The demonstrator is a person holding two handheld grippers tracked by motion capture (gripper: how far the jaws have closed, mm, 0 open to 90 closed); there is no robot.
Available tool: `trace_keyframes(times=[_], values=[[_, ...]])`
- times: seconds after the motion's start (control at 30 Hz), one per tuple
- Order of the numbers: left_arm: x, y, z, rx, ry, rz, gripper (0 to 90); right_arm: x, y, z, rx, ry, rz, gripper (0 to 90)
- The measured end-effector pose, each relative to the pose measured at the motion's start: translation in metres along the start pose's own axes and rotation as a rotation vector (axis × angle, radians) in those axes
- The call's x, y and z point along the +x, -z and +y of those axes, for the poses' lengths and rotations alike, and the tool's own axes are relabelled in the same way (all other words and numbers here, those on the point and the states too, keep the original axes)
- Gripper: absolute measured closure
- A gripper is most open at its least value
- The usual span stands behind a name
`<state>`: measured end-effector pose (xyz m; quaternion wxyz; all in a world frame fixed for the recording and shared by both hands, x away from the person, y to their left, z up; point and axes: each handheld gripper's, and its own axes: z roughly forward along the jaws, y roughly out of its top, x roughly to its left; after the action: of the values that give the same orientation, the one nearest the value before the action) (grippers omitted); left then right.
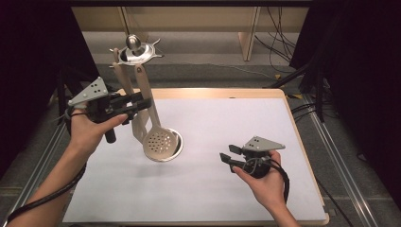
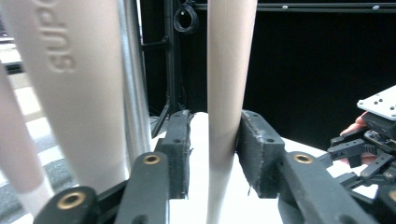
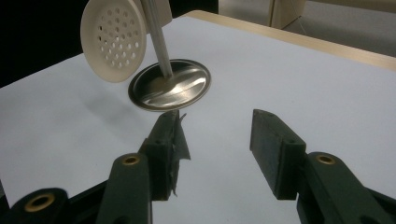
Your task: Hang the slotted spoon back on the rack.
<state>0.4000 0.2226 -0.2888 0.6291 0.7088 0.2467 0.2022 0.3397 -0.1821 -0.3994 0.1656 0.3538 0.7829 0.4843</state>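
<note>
Hanging from the hook ring of a metal rack (image 1: pixel 136 51) at the table's (image 1: pixel 265 123) far left, the slotted spoon (image 1: pixel 161 140) dangles with its perforated bowl just above the rack's round base (image 1: pixel 176 142). Its handle (image 2: pixel 229 93) runs between the left gripper's (image 1: pixel 138 101) jaws, which stand apart, the right pad against it and a gap at the other. Other utensils hang just beside it. The right gripper (image 1: pixel 228 154) rests spread and empty, well apart. A careless pull away could snag the handle, setting the spoon swinging or unhooking it.
</note>
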Motion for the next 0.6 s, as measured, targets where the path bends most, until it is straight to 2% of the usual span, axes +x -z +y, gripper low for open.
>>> trace_keyframes(times=[0.07,0.2,0.47,0.57,0.6], values=[[-0.001,0.002,-0.001,-0.005,-0.008,0.013,60.4,0.001,0.000,0.000,0.008,-0.021,0.010,53.5],[-0.005,0.006,-0.002,-0.008,-0.021,0.026,57.6,0.001,0.000,0.000,-0.006,-0.008,-0.007,53.4],[-0.011,0.014,-0.006,-0.010,-0.037,0.046,54.8,0.000,0.000,0.000,-0.013,-0.012,-0.005,53.2],[-0.013,0.017,-0.008,-0.016,-0.040,0.054,53.9,-0.001,0.001,0.001,-0.010,0.003,-0.005,53.0],[-0.013,0.018,-0.009,-0.013,-0.046,0.059,53.6,0.002,0.002,0.000,0.012,-0.040,0.004,52.9]])
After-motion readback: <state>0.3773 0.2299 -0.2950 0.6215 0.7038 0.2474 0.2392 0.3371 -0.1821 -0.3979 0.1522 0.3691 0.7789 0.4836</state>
